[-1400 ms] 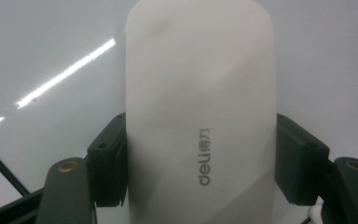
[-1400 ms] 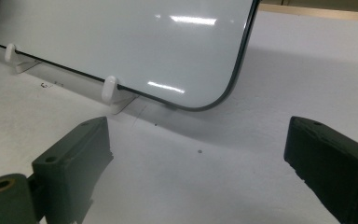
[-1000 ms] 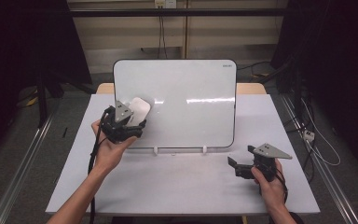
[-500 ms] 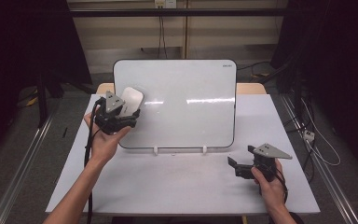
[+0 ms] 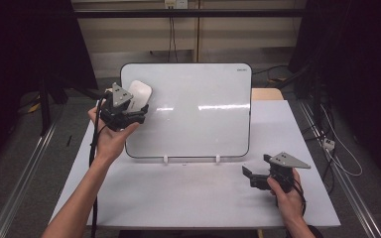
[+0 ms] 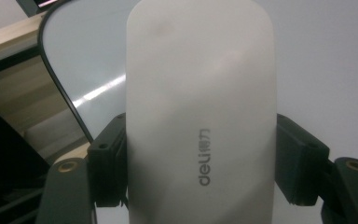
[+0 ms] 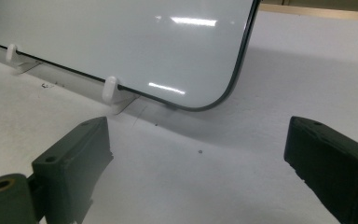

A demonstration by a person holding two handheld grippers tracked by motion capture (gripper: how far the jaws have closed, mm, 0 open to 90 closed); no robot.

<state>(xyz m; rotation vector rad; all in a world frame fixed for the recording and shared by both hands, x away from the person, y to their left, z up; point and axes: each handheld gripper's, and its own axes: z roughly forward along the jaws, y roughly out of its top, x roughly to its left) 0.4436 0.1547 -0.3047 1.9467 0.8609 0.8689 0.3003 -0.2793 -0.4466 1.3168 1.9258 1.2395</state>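
Note:
A whiteboard [image 5: 198, 114] with a black rim stands propped on the white table [image 5: 188, 198], held by two small white clips [image 5: 164, 159]. My left gripper [image 5: 137, 107] is raised at the board's upper left corner and is shut on a white eraser [image 5: 140, 93]. In the left gripper view the eraser [image 6: 200, 93], printed "deli", sits between the two black pads [image 6: 109, 163] in front of the board [image 6: 321, 70]. My right gripper [image 5: 256, 167] rests low on the table off the board's lower right corner. Its jaws stand open and empty [image 7: 200, 158], facing the board's bottom edge [image 7: 121, 37].
A metal rail [image 5: 25, 183] runs along the table's left side and another along the right. Cables and a white plug [image 5: 329, 145] lie on the floor at the right. A wooden surface [image 5: 267, 93] shows behind the board. The room around is dark.
My left gripper has risen with the eraser, from the board's left middle up to its upper left corner. The right gripper has stayed in place.

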